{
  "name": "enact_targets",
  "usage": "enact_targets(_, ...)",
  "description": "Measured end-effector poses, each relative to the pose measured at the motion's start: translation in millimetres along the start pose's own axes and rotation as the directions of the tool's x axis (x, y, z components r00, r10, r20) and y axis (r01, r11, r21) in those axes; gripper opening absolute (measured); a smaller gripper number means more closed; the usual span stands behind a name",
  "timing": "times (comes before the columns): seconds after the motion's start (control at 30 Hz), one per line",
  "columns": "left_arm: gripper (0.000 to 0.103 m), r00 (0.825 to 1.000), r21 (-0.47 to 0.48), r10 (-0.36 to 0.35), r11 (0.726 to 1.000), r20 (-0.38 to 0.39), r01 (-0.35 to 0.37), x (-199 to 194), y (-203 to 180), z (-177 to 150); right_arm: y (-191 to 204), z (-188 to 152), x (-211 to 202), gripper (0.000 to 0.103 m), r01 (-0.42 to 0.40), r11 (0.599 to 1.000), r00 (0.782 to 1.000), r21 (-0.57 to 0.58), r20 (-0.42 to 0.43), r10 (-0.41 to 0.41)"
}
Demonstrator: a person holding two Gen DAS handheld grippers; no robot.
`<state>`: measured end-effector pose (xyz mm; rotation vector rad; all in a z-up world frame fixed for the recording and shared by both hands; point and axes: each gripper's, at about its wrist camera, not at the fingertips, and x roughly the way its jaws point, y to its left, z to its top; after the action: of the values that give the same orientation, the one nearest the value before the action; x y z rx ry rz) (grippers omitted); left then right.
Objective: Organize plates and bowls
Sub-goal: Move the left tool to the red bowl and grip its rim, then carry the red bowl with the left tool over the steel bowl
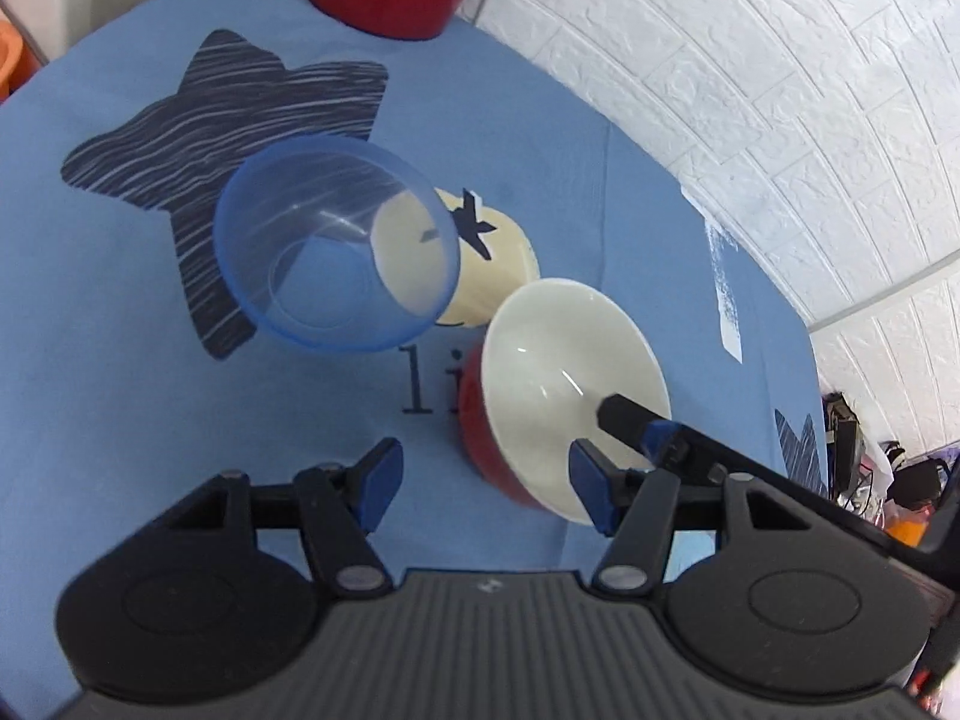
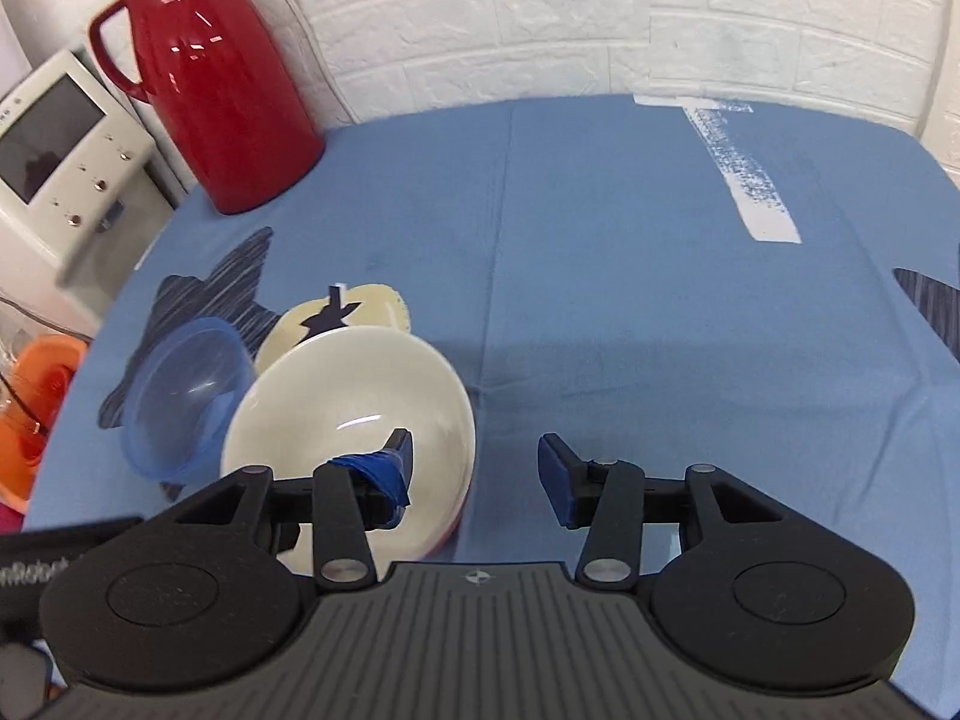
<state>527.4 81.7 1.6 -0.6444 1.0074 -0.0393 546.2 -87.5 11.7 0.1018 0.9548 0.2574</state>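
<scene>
Here, blue-clothed tabletop [image 2: 600, 276], red jug [image 2: 210, 78] upper left. Red bowl [image 1: 480, 438] with white inside, tilted, lower centre of the left view. Clear blue bowl [image 1: 330, 252], also tilted, just left of it. Left gripper [image 1: 486, 483] fingers spread, empty. Right gripper [image 2: 474, 468] fingers spread; left finger [image 2: 396, 465] over the red bowl's inside.
</scene>
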Motion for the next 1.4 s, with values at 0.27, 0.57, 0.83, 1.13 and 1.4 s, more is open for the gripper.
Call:
enact_targets(0.27, 0.025, 1.0, 0.028, 0.029, 0.999, 0.008, -0.029, 21.8, 6.6, 9.5, -3.2, -0.6, 20.3, 0.023, -0.06, 0.998, 0.998, 0.028, 0.024, 0.059)
enact_targets(0.57, 0.008, 1.0, 0.111, 0.01, 0.994, -0.007, -0.009, 2.2, -5.5, -7.1, 2.0, -17.1, -5.1, 0.016, -0.101, 0.994, 0.995, 0.034, -0.004, 0.101)
enact_targets(0.83, 0.008, 0.999, 0.185, -0.028, 0.982, -0.04, 0.035, -51.5, -18.5, -58.2, -1.9, -57.8, -68.1, 0.021, -0.086, 0.992, 0.996, 0.091, -0.023, 0.088)
enact_targets(1.13, 0.006, 0.98, 0.274, -0.146, 0.945, -0.136, 0.179, -109.7, -48.7, -150.6, -14.1, -119.2, -183.2, 0.024, 0.035, 0.994, 0.998, 0.103, 0.046, -0.04)
enact_targets(1.4, 0.007, 0.976, 0.381, -0.142, 0.903, -0.167, 0.196, -152.4, -54.5, -219.8, -22.3, -177.0, -233.4, 0.026, 0.04, 0.99, 0.995, 0.139, 0.082, -0.052)
